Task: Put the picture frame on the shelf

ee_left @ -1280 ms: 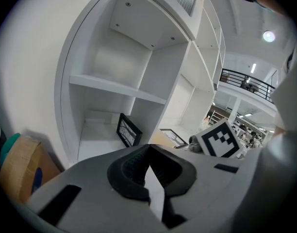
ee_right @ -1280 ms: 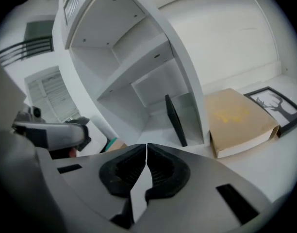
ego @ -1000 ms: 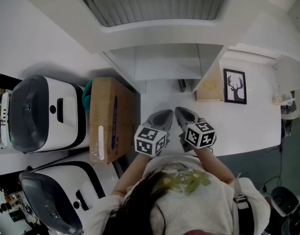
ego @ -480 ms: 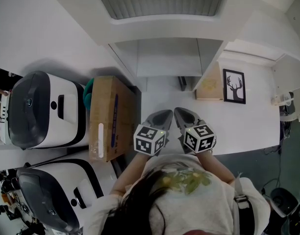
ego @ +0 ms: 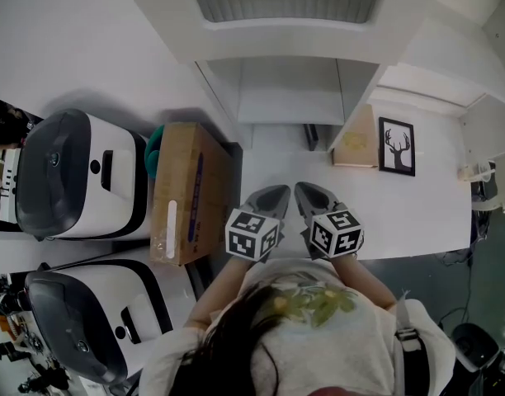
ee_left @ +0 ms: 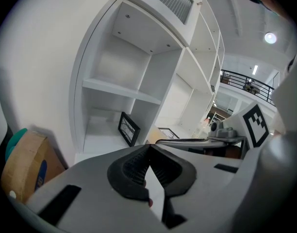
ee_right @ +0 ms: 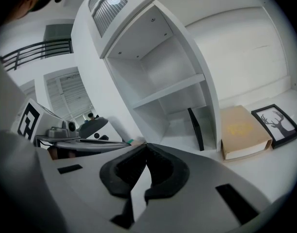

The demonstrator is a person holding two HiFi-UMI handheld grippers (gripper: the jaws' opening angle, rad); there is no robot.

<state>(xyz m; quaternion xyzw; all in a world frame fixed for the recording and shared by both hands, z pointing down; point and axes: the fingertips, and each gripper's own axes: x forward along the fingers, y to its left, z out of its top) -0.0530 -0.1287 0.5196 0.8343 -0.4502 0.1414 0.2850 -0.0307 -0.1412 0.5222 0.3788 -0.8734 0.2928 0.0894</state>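
Note:
A dark picture frame (ego: pixel 310 136) stands on edge in the lowest compartment of the white shelf (ego: pixel 287 106); it also shows as a frame (ee_left: pixel 128 128) in the left gripper view and as a thin black frame (ee_right: pixel 195 128) in the right gripper view. A second frame with a deer print (ego: pixel 396 146) lies flat on the white table, right of the shelf, seen too as the deer frame (ee_right: pixel 276 124). My left gripper (ego: pixel 277 193) and right gripper (ego: pixel 307 191) sit side by side near the table's front, well short of the shelf. Both the left gripper (ee_left: pixel 149 147) and the right gripper (ee_right: pixel 146 147) are shut with nothing held.
A tan flat box (ego: pixel 357 139) lies between the shelf's side wall and the deer frame. Left of the table stands a cardboard box (ego: pixel 189 192) with a teal object (ego: pixel 156 139) behind it, and two white-and-black machines (ego: pixel 71 176) (ego: pixel 96 320). The table's front edge (ego: pixel 417 250) runs near my body.
Both grippers stay shut and in the same place. Only the head view has drifted a little, sliding the shelf and boxes slightly across the picture.

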